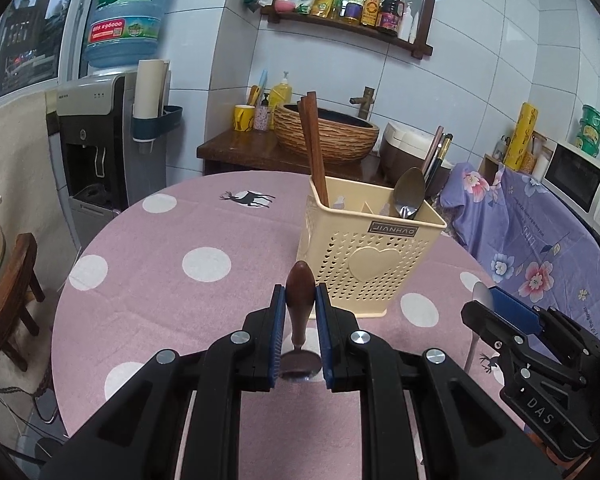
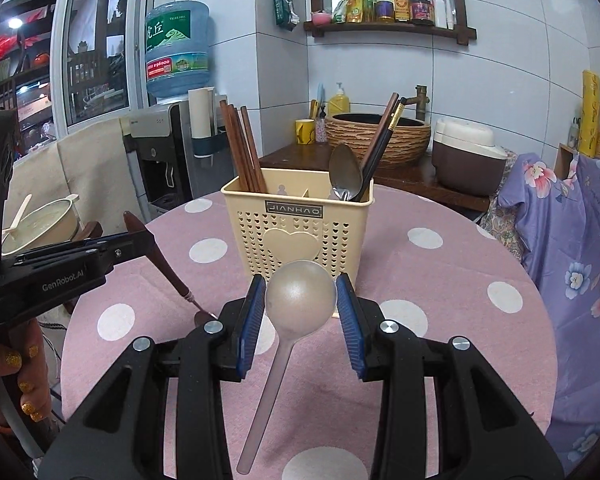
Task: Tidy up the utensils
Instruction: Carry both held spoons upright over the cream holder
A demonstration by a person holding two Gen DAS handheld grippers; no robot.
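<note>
The left gripper (image 1: 299,300) was clamped on a wood-handled spoon (image 1: 300,280), the pads pressing the thick brown handle near its rounded end. The spoon hung bowl-down, its dark bowl low between the fingers and just above the table (image 1: 160,280). Gripped that way the handle end pointed up and forward toward the holder (image 1: 370,256), so the bowl would probably go in first.

The right gripper (image 2: 301,298) was closed on a grey spoon (image 2: 300,292), the blue pads touching either side of its round bowl. The thin handle trailed down and back toward the camera, free of the table. Holding it by the bowl left the handle as the end to lower, and it looked a less sure hold, since a round bowl could slip between flat pads.

Both grippers sat on the near side of the holder, each a short way from its heart-marked front, the left one to the holder's left and the right one to its right. The holder stood upright on the pink spotted cloth, its top split by dividers. Brown chopsticks (image 2: 242,148) leaned in its left compartment; a metal spoon (image 2: 345,176) and dark chopsticks (image 2: 382,140) stood in its right one, with the middle apparently free. Sorting by kind, both held spoons seemed bound for the holder's right side beside the metal spoon.

A hand (image 2: 20,376) gripped the left tool's handle at the right wrist view's edge.
</note>
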